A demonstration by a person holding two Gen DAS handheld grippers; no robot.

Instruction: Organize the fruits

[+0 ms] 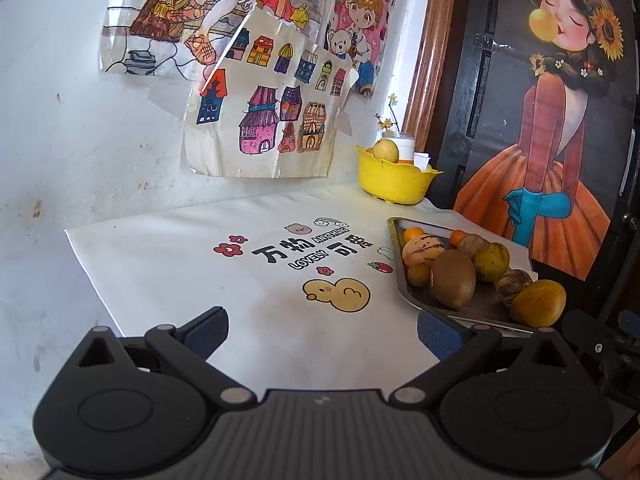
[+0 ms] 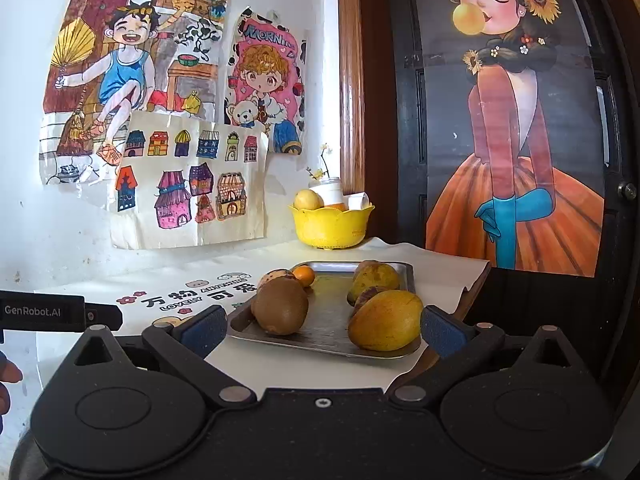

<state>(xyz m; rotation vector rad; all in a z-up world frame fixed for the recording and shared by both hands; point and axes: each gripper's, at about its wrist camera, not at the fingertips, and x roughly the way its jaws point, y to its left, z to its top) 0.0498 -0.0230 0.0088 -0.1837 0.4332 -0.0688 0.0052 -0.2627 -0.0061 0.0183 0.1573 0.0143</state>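
Observation:
A metal tray (image 2: 324, 320) holds several fruits: a brown kiwi (image 2: 281, 306), a yellow-green fruit (image 2: 386, 320), a small orange (image 2: 305, 274) and others behind. The left wrist view shows the same tray (image 1: 476, 311) at right, with the kiwi (image 1: 453, 278) among them. A yellow bowl (image 2: 330, 226) with a yellow fruit (image 2: 307, 200) stands at the back by the wall. My right gripper (image 2: 322, 330) is open, just short of the tray's near edge. My left gripper (image 1: 322, 330) is open over the white cloth, left of the tray, holding nothing.
A white cloth (image 1: 192, 264) with printed cartoons covers the table. Drawings hang on the white wall (image 1: 72, 128) behind. A dark door with a poster (image 2: 516, 140) stands at right. A white jar with flowers (image 2: 331, 192) sits behind the bowl. A hand (image 2: 6, 384) shows at far left.

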